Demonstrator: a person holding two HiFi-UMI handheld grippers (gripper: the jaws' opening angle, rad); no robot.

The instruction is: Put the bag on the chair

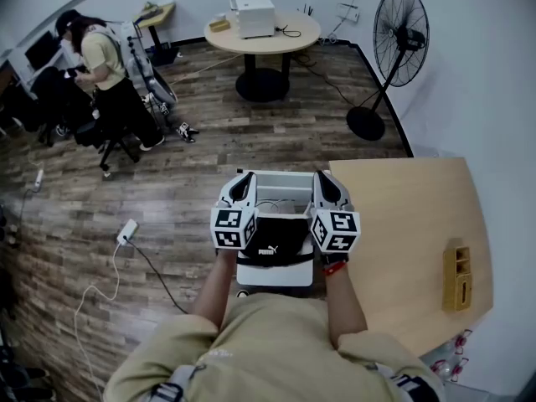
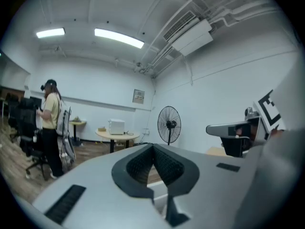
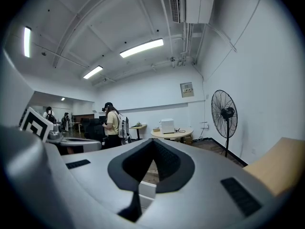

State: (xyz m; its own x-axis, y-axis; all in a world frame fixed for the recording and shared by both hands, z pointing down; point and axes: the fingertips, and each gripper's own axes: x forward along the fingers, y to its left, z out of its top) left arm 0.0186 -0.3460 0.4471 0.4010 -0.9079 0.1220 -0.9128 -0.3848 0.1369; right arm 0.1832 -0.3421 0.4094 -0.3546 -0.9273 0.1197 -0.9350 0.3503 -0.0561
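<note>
In the head view a black bag [image 1: 275, 236] with a white logo rests on a white chair [image 1: 276, 276] just in front of me. My left gripper [image 1: 243, 179] is at the bag's left edge and my right gripper [image 1: 323, 179] at its right edge, both pointing away from me over the chair. In the left gripper view the left gripper [image 2: 153, 149] has its jaws pressed together with nothing showing between the pads. The right gripper [image 3: 153, 144] looks the same in its own view. A bit of the white chair [image 3: 145, 187] shows below the jaws.
A light wooden table [image 1: 419, 224] stands at my right with a small yellow wooden holder [image 1: 456, 279] on it. Further off are a round table [image 1: 264, 36] with a white machine, a standing fan [image 1: 400, 36], a person [image 1: 105, 65] and a power strip [image 1: 126, 231] with cables on the floor.
</note>
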